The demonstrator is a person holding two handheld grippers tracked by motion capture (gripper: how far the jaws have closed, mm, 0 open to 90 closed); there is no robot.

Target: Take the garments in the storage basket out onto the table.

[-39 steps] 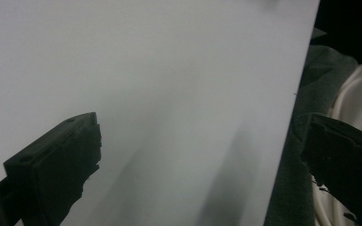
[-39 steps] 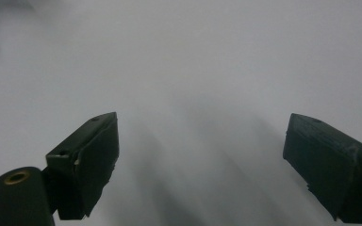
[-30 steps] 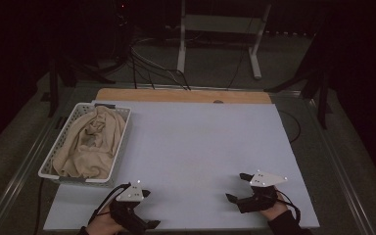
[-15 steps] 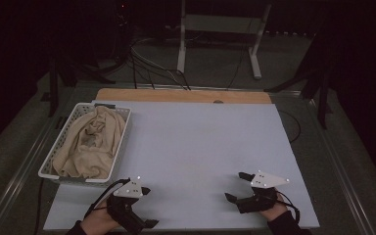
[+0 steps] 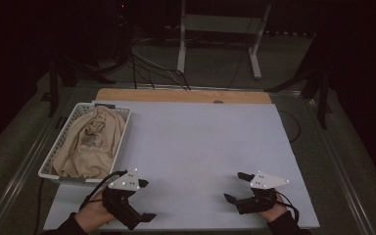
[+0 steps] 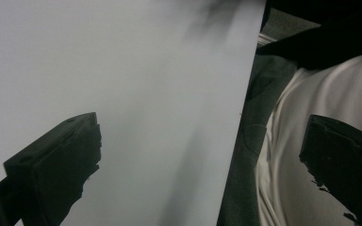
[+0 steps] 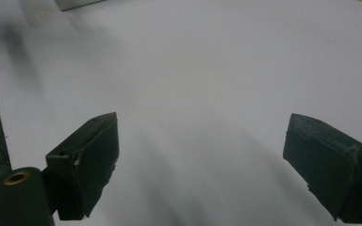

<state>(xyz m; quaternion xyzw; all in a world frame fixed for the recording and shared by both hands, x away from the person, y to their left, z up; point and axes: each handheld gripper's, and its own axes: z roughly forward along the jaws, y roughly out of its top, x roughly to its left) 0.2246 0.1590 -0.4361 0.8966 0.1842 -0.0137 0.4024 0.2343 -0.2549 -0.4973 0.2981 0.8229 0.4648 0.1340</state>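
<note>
Beige cloth (image 5: 89,142) sits bundled in the white basket (image 5: 62,177); left gripper (image 5: 146,199) has swung its wide-open, empty jaws rightward, right gripper (image 5: 235,186) unmoved, open and empty, so no grab started.

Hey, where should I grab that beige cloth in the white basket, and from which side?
Probably from above: the basket walls block side approaches. Pinch a raised fold of the beige cloth near its bunched far end, where wrinkles stand up. The left gripper, jaws open, is nearer than the right gripper.
</note>
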